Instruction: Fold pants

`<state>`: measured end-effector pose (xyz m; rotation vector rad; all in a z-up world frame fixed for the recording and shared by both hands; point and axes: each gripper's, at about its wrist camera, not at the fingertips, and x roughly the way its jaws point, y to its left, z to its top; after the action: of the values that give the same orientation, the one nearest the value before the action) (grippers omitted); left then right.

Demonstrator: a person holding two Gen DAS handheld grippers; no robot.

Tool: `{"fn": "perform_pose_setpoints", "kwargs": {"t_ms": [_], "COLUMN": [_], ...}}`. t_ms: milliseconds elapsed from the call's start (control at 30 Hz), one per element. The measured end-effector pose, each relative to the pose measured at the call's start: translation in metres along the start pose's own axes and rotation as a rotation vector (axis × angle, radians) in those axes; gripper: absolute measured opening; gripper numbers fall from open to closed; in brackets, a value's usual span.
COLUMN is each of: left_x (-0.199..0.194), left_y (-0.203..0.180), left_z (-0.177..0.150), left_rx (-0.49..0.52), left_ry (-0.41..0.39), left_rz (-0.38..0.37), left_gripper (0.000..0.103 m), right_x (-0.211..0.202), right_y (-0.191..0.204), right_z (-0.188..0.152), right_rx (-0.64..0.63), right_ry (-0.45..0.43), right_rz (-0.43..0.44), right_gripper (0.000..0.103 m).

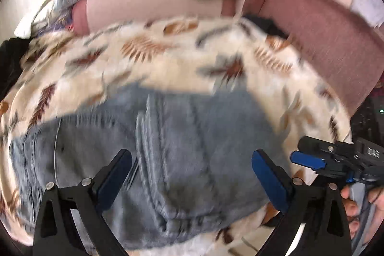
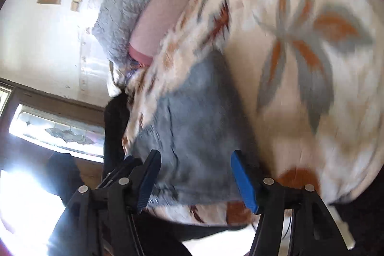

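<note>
The blue jeans (image 1: 168,155) lie folded on a leaf-patterned blanket (image 1: 148,59) over the pink sofa (image 1: 319,23), long axis running left to right in the left wrist view. Left gripper (image 1: 192,176) and right gripper (image 2: 195,178) both gape, empty. No legible labels; blur.

Motion blur smears both views. The folded grey-blue denim pants (image 1: 182,160) run off the lower left of the left wrist frame, their seams streaked and the far edge soft. The cream fleece blanket with rust and grey leaf print (image 2: 300,52) is smeared, its pattern indistinct. In the right wrist view, glare whites out the lower left, and a dark cloth (image 2: 115,126) there cannot be identified.
</note>
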<state>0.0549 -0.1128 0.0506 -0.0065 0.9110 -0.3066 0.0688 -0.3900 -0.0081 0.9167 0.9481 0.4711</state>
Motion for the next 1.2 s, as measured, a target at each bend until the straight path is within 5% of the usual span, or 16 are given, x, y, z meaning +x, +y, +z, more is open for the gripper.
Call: {"fn": "perform_pose_setpoints", "kwargs": {"t_ms": [167, 233, 300, 433, 600, 700, 933, 1067, 1200], "left_x": [0.039, 0.069, 0.072, 0.071, 0.066, 0.073, 0.051, 0.032, 0.082], "left_y": [0.008, 0.013, 0.006, -0.002, -0.002, -0.001, 0.012, 0.030, 0.036], "left_z": [0.005, -0.013, -0.027, -0.034, -0.043, -0.042, -0.025, -0.007, -0.020], "left_rx": [-0.070, -0.081, -0.002, 0.053, 0.076, 0.082, -0.008, -0.095, -0.064], "left_ry": [0.076, 0.180, 0.146, 0.127, 0.103, 0.092, 0.066, -0.011, 0.183], "left_rz": [-0.083, -0.036, 0.047, 0.080, 0.068, 0.075, 0.016, 0.022, 0.111], "left_gripper": [0.099, 0.099, 0.099, 0.100, 0.100, 0.100, 0.100, 0.100, 0.102], "right_x": [0.018, 0.037, 0.060, 0.096, 0.087, 0.104, 0.041, 0.019, 0.050], "right_y": [-0.007, -0.006, -0.009, -0.016, 0.019, 0.018, 0.037, 0.034, -0.014], "right_z": [0.062, 0.081, 0.095, 0.097, 0.090, 0.084, 0.070, 0.039, 0.005], "right_rx": [0.047, 0.037, 0.017, 0.002, -0.157, -0.259, -0.210, -0.141, -0.065], "right_ry": [0.014, 0.058, 0.099, 0.181, 0.101, 0.136, 0.025, 0.076, 0.197], "right_rz": [0.004, -0.011, -0.077, -0.189, -0.265, -0.402, -0.259, -0.128, -0.195], "right_gripper": [0.064, 0.064, 0.064, 0.020, 0.015, 0.016, 0.025, 0.025, 0.021]}}
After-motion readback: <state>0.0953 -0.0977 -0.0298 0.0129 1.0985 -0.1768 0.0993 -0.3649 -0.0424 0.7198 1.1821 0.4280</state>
